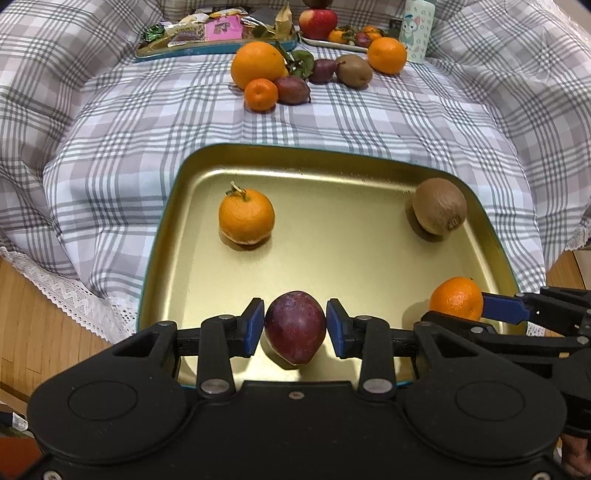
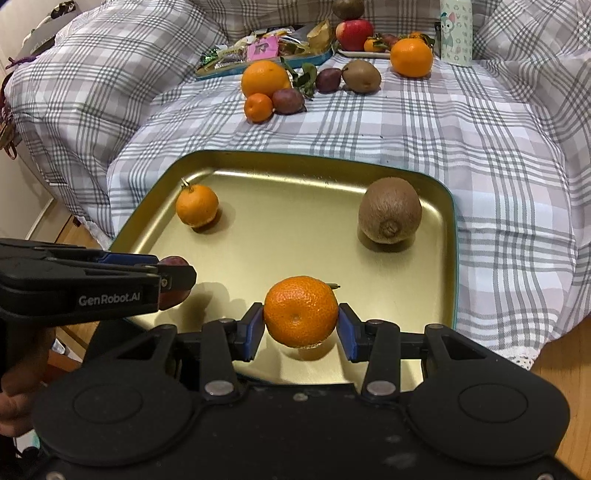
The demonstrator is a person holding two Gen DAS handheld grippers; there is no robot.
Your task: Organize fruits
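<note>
A gold metal tray (image 1: 332, 258) (image 2: 295, 240) lies on the plaid cloth. My left gripper (image 1: 295, 326) (image 2: 173, 280) is shut on a dark purple passion fruit (image 1: 294, 326) (image 2: 175, 263), held just above the tray's near edge. To its right, my right gripper (image 2: 301, 328) (image 1: 480, 308) is shut on a tangerine (image 2: 301, 312) (image 1: 456, 298), also low over the tray. Inside the tray rest a stemmed tangerine (image 1: 246, 216) (image 2: 196, 205) at the left and a kiwi (image 1: 439, 206) (image 2: 389, 210) at the right.
Farther back on the cloth lie a big orange (image 1: 258, 64), a small tangerine (image 1: 260, 95), two passion fruits, a kiwi (image 1: 354, 70) and another orange (image 1: 386, 55). Behind stand a snack tray (image 1: 214, 35), a plate with an apple (image 1: 317, 22), and a printed can (image 1: 419, 29). Wooden floor lies below.
</note>
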